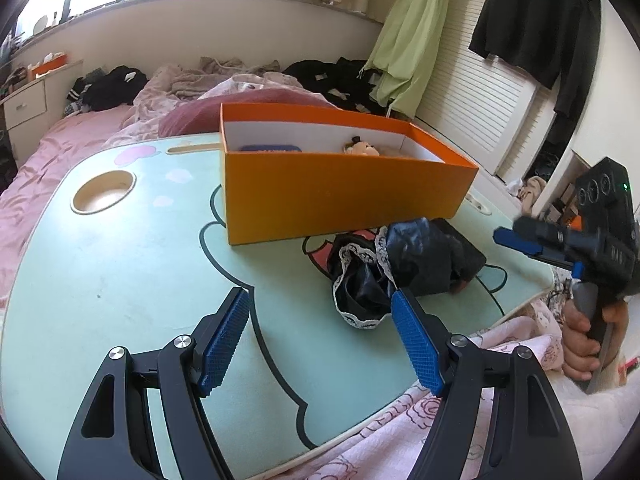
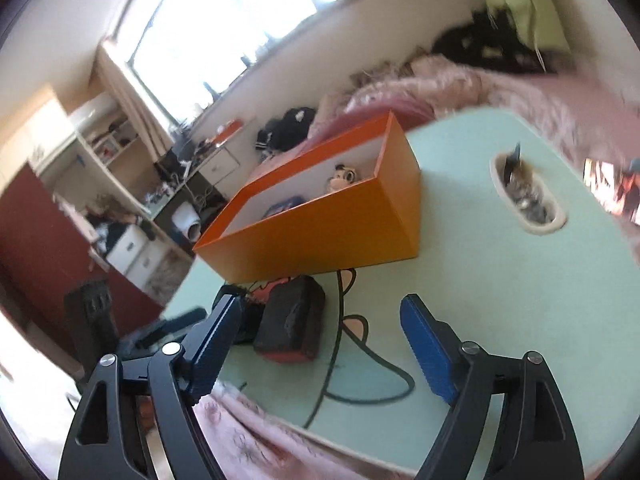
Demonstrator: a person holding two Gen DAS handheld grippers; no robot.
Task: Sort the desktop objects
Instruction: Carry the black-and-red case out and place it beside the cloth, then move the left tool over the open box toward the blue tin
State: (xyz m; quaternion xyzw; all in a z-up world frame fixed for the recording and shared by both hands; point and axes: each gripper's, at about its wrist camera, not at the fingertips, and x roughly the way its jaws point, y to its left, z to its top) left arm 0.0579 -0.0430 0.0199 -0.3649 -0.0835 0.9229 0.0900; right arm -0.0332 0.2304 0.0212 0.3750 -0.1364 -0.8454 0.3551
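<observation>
An orange box (image 1: 340, 196) stands on the mint-green lap table (image 1: 120, 280); inside it lie a small plush toy (image 1: 362, 148) and a blue item (image 1: 270, 148). The box also shows in the right wrist view (image 2: 320, 232). A black lace-trimmed cloth (image 1: 368, 280) lies crumpled in front of the box, against a black case (image 1: 460, 256). My left gripper (image 1: 320, 344) is open and empty, hovering just short of the cloth. My right gripper (image 2: 320, 348) is open and empty near the black case with a red edge (image 2: 292, 320); it also shows at the right edge of the left wrist view (image 1: 532, 240).
The table lies on a bed with pink bedding (image 1: 60, 140) and heaped clothes (image 1: 332, 76). A round cup recess (image 1: 104, 192) is at the table's left. An oval recess (image 2: 528, 192) holds small items. Drawers (image 1: 24, 112) stand at far left.
</observation>
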